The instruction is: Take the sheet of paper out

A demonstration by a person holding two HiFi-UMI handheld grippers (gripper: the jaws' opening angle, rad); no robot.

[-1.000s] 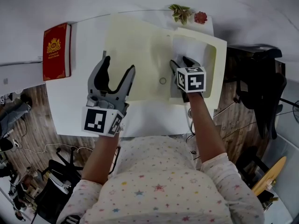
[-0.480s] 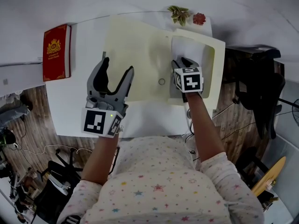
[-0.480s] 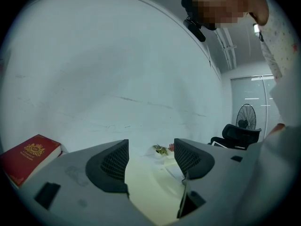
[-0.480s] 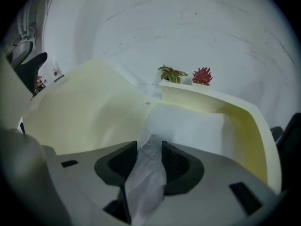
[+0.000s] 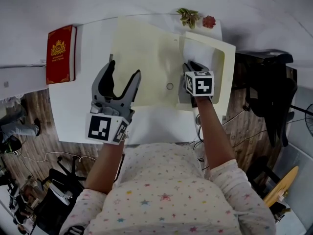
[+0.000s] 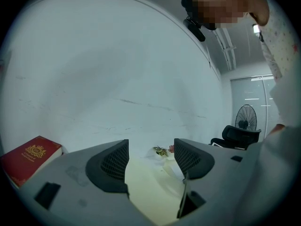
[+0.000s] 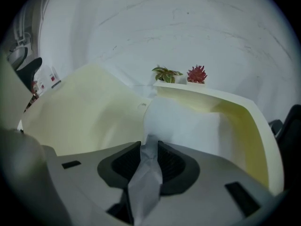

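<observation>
White table (image 5: 78, 116), seen from above, with a person standing at its near edge and holding a gripper in each hand. Most of the tabletop is covered by a pale yellow folder (image 5: 146, 58) lying open. Its wide left leaf is spread flat. Its right part forms a pocket whose outer layer curves up, probably lifted to expose what is inside.

The sheet of paper (image 5: 198, 50), plain white, is in that right pocket with yellow card framing it at the far and right sides. In the right gripper view, the sheet's near edge is bunched into a fold that runs between the jaws.

The right gripper (image 5: 191, 67) is at the near end of the pocket, its fingers clamped tight on that bunched edge. This looks like a grip made for drawing the sheet toward the person.

The left gripper (image 5: 123, 71) is over the near left part of the flat leaf with its fingers spread wide and nothing between them. It is likely placed to steady the folder, though contact cannot be confirmed.

A red book (image 5: 60, 54) with a gold crest lies at the table's left edge, well apart from the folder. Two small plants (image 5: 195, 17), one green and one red, sit at the far edge, just beyond the pocket.
</observation>
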